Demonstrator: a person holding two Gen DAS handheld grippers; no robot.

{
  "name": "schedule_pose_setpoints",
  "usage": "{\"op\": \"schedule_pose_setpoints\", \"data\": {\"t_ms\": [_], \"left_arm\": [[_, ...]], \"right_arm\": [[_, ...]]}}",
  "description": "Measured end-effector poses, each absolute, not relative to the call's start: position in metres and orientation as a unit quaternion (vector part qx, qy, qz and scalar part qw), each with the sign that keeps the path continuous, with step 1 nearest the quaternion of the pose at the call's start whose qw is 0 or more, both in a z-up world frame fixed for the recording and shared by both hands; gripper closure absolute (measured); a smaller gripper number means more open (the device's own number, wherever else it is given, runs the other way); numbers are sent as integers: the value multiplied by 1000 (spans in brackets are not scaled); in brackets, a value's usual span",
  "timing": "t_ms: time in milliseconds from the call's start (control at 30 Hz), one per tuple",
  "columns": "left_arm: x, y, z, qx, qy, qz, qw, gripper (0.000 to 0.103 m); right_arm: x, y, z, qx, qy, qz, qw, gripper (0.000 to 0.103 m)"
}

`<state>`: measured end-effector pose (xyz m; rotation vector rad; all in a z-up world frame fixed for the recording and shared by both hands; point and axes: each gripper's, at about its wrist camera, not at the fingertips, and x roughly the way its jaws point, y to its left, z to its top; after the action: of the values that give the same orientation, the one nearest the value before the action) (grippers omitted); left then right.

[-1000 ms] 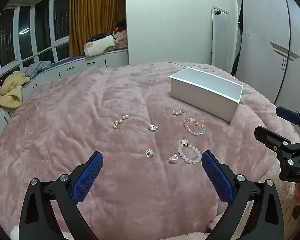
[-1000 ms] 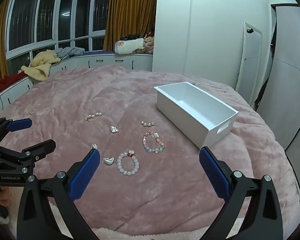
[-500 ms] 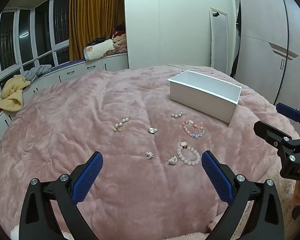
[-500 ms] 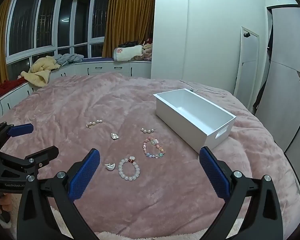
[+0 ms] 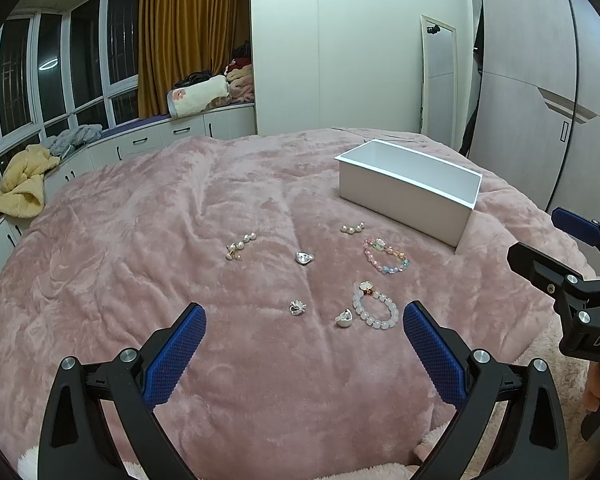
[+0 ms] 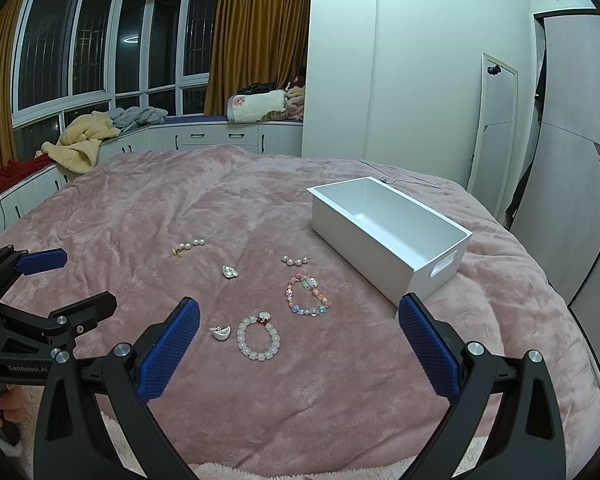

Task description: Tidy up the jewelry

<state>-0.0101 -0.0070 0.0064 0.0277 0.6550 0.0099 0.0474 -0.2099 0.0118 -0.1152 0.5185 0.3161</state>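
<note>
1. Left wrist view: the left tongs hang spread wide over the near part of a bed covered in a plush pink blanket, their blue ribbed pads holding nothing.
2. Between those pads, farther along the blanket, lie a small silver flower-shaped earring, a silver shell-shaped earring and, just beside it, a bracelet of milky white beads with a gold-and-red charm.
3. Beyond them sit a second silver shell-shaped piece, a pastel multicoloured bead bracelet, a short curved row of pearls near the box, and another pearl row with a gold clasp off to the left.
4. An open white rectangular box stands on the blanket past the jewelry, to the right; nothing can be seen inside it.
5. At the right edge of this view the right tongs show from the side, spread apart, with fingertips of a hand below them.
6. Right wrist view: the right tongs are spread wide and empty above the blanket, with the white bead bracelet and the shell earring between the pads.
7. The pastel bracelet, pearl row, second shell piece and clasped pearl row lie farther out; the white box stands to the right, its inside bare where visible and a handle slot in its near end.
8. The left tongs show at the left edge, spread apart.
9. A yellow towel lies heaped on the window bench behind the bed.
</note>
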Motion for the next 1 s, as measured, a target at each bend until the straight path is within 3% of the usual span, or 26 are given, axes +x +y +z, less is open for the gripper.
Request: {"op": "schedule_pose_setpoints", "data": {"t_ms": [1000], "left_arm": [[-7, 0, 4, 0, 324, 3, 946, 3]], "right_arm": [[49, -212, 10, -56, 257, 156, 952, 5]]}}
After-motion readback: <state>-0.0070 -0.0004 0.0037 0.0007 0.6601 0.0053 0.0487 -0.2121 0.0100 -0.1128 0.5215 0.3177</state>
